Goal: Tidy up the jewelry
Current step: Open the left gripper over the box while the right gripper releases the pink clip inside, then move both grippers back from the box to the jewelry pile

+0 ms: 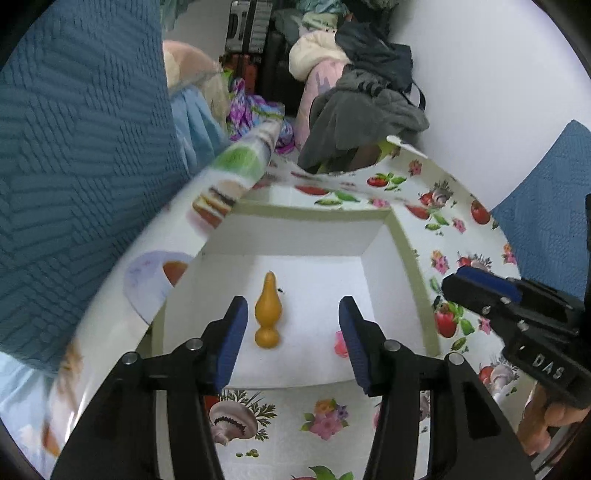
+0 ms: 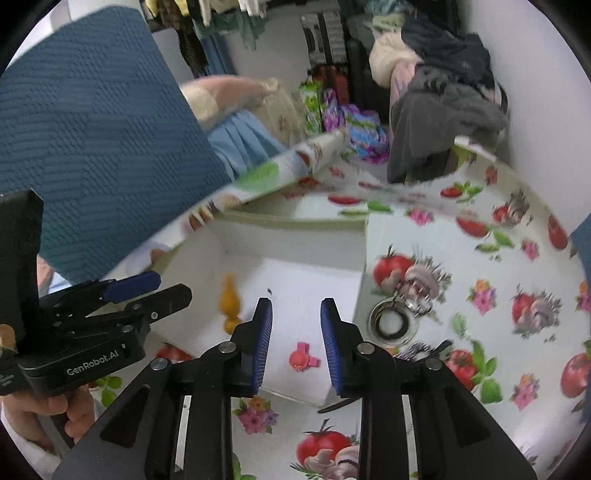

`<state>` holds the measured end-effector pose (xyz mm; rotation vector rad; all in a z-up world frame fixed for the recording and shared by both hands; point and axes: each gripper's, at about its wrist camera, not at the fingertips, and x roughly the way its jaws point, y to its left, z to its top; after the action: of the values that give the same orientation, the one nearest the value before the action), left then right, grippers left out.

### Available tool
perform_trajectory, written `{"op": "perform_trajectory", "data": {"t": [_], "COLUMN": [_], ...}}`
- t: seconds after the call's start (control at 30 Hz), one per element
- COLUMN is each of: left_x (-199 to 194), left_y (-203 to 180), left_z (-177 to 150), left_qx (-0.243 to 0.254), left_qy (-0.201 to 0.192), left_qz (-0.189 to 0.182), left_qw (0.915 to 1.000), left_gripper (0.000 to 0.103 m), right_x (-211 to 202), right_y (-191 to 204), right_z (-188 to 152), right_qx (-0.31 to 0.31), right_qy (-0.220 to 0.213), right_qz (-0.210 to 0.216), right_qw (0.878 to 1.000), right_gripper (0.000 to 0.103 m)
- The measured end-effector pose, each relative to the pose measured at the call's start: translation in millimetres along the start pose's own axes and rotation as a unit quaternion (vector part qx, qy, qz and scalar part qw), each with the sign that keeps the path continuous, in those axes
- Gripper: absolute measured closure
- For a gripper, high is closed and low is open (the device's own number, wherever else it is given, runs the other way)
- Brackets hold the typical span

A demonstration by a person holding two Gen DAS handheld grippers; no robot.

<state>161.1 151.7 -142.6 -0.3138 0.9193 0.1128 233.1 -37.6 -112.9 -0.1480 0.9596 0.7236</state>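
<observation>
The left gripper (image 1: 291,325) hangs over the white box (image 1: 402,236) with its jaws apart and nothing in them, the mustard-yellow pendant (image 1: 269,314) lying on the box floor just inside its left finger. The right gripper (image 2: 296,339) is likewise parted and empty above a small pink piece (image 2: 302,357) near the box's front wall. Just outside the right wall, silver rings (image 2: 393,319) lie on the flowered tablecloth (image 2: 480,258); heaped clothes (image 1: 362,107) crowd the table's far edge.

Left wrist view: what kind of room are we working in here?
Likely a lived-in bedroom or storage corner at home: heaped clothes behind, a suitcase against the wall, and a table under a fruit-print oilcloth.
</observation>
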Motion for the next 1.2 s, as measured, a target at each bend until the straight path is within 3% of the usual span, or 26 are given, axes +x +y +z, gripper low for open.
{"op": "perform_trajectory", "data": {"t": [0.33,0.63,0.9,1.2], "left_x": [-42.8,-43.0,-26.3,2.0], "left_y": [-43.5,-84.5,-110.6,-121.4], "left_z": [6.4,-11.1,-41.1,-78.4], "left_qx": [0.010,0.028,0.029,0.036], "left_qy": [-0.048,-0.062,-0.051,-0.026], "left_qz": [-0.027,-0.061,-0.088,-0.101], "left_qw": [0.9985,0.9958,0.9944,0.9939], "left_gripper": [0.051,0.051,0.051,0.051], "right_x": [-85.1,-120.0,-114.0,-70.4], "right_y": [-19.9,-51.3,-84.9,-112.6], "right_z": [5.4,-19.3,-57.8,-97.6], "right_qx": [-0.005,0.011,0.039,0.069], "right_qy": [-0.084,-0.109,-0.097,-0.057], "right_qz": [-0.001,-0.021,-0.034,-0.033], "right_qw": [0.996,0.994,0.994,0.995], "right_gripper": [0.078,0.078,0.078,0.078]}}
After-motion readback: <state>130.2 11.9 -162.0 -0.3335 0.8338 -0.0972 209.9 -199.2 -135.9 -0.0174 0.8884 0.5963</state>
